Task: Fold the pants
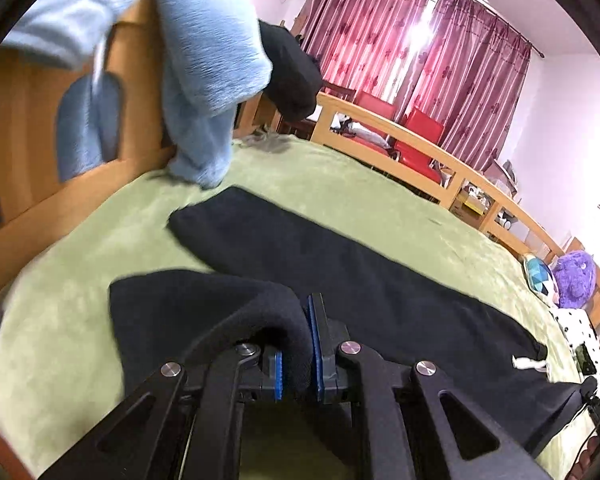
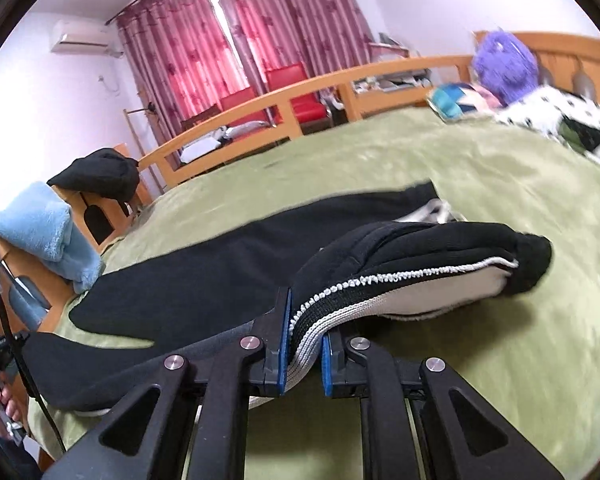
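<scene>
Black pants [image 1: 340, 264]: soft, limp, light. Left gripper [image 1: 298, 354] pinching leg cuff; right gripper [image 2: 304, 354] clamping waistband (thick elastic, best hold).

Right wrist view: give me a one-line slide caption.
Right claw shut on the waistband of black pants, lifting it off the green blanket.

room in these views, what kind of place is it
Most likely a home bedroom: a wide bed under a green blanket with a wooden bed rail, pink flowered curtains over a window, and a purple plush toy by the headboard.
</scene>
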The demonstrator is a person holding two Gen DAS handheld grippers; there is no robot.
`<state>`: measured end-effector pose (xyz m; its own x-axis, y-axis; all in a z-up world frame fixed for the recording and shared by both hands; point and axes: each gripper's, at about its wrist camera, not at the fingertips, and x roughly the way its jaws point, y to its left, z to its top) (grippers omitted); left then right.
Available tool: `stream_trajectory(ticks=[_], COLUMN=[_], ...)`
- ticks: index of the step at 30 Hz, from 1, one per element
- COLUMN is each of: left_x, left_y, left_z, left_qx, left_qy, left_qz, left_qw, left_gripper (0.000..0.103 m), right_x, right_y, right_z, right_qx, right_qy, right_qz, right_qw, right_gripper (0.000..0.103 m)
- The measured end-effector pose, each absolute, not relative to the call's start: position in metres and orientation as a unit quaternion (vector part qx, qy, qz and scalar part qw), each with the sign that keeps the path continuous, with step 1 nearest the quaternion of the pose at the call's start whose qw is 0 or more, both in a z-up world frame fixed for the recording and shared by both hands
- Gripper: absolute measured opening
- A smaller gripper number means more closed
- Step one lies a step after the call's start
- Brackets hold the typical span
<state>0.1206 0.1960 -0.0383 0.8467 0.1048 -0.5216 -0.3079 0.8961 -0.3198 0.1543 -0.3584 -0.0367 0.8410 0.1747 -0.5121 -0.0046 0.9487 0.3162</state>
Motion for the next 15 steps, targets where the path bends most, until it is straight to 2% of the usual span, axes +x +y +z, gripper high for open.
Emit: stream_trajectory(ticks=[8, 12, 15], left_x=[0.212, 0.256, 0.279], left_y=[0.191, 0.18, 0.169], left_z=[-0.026, -0.05, -0.075], left_qx=[-0.207, -0.19, -0.162], left_qy=[0.229, 0.242, 0.284], left_qz=[0.124, 0.135, 0.121], left_qw=[0.943, 0.942, 0.937], left_gripper=[0.01, 0.01, 0.011], right_x=[0.257, 0.311, 0.33], right_y=[-0.344, -0.326, -0.311], right_z=[-0.014, -0.04, -0.073], right_qx=[0.126, 0.077, 0.031], right_qy=[0.251, 0.273, 0.301], right_qz=[0.028, 0.004, -0.011], right_qw=[0.959, 0.959, 0.953], right_gripper=[0.012, 0.012, 0.013])
